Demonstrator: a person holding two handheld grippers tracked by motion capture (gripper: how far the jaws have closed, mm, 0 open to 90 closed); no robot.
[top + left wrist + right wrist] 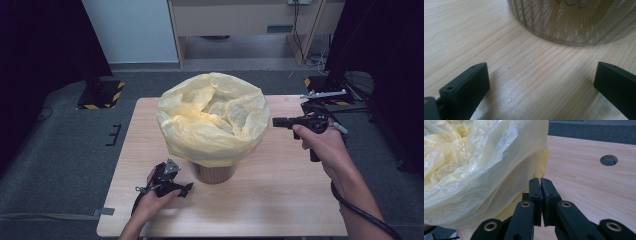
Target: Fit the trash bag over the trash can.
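Your right gripper [540, 181], jaws together and empty, hovers just beside the yellow bag [212, 117]; your left gripper [541, 82], jaws apart, faces the bin [574, 22].

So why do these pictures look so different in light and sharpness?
High view: dim dark surroundings, the yellow bag glowing brightly at its middle. Left gripper view: the ribbed bin soft and hazy, a pale sheen on the table. Right gripper view: the right gripper crisp, the bag's plastic glossy.
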